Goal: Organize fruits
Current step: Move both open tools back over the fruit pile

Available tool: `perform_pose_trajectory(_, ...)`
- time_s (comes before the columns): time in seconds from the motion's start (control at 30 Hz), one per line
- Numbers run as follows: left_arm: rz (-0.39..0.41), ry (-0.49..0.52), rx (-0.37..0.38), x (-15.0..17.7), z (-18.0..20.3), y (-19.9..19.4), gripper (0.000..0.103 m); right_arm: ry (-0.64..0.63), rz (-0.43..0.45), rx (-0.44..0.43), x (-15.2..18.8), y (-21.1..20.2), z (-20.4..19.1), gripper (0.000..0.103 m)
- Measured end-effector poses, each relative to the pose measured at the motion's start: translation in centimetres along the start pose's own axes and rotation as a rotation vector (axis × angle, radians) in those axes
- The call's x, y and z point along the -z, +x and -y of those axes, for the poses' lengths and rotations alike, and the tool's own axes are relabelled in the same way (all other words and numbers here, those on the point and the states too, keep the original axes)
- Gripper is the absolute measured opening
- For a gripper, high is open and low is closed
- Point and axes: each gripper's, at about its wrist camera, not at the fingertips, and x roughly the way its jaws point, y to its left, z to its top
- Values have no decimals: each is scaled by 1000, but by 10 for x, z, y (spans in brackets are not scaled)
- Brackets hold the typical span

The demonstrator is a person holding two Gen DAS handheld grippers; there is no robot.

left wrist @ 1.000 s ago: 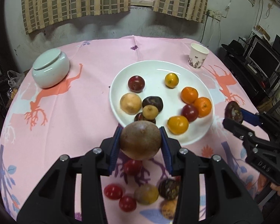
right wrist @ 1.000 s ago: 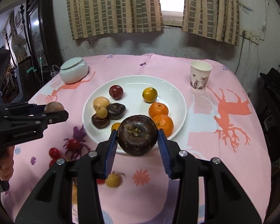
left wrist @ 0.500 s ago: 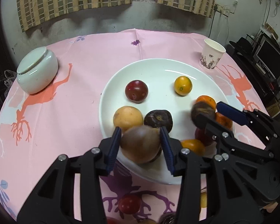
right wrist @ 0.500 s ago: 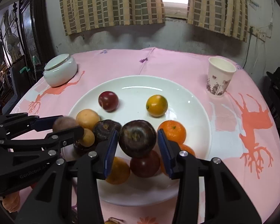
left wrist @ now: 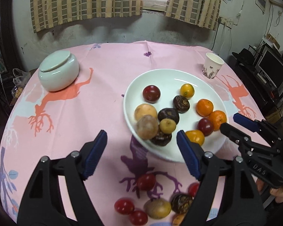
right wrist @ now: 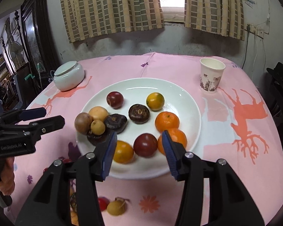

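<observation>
A white plate [left wrist: 171, 72] holds several fruits: oranges, plums and dark chestnut-like ones. My left gripper [left wrist: 142, 137] is open and its jaws are still opening, with nothing between the pads. A brown round fruit [left wrist: 147, 127] lies free on the plate's near-left rim, just past the fingertips. My right gripper [right wrist: 139, 135] is also opening and holds nothing. A dark round fruit [right wrist: 139, 114] rests loose in the plate's middle. Each gripper shows in the other's view: the right gripper [left wrist: 229, 121] beside the plate's right edge, the left gripper [right wrist: 52, 115] at its left.
Several loose fruits, red cherry tomatoes [left wrist: 146, 181] among them, lie on the pink tablecloth [left wrist: 96, 101] near its front edge. A pale lidded jar [left wrist: 58, 73] stands at the back left. A paper cup [left wrist: 212, 67] stands at the back right. Shelves with a monitor stand off the table's right side.
Both grippers opened and let go of their fruits onto the plate: the brown one at its left rim, the dark one in the middle. Both then drew back from the plate.
</observation>
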Motion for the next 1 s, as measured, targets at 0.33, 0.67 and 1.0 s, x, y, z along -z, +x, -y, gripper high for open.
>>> perform_pose_trajectory(0.33, -2, 17, -7, 56, -5, -42, 80, -15, 26, 2, 46, -54, -19, 66)
perform_pose_trajectory(0.67, 8, 5, -16, 104, -12, -67, 82, -45, -34, 7, 86, -64, -45, 66)
perform_pose_trajectory(1.0, -8, -61, -29, 130, -38, -60, 82, -77, -83, -13, 106, -56, -76, 66)
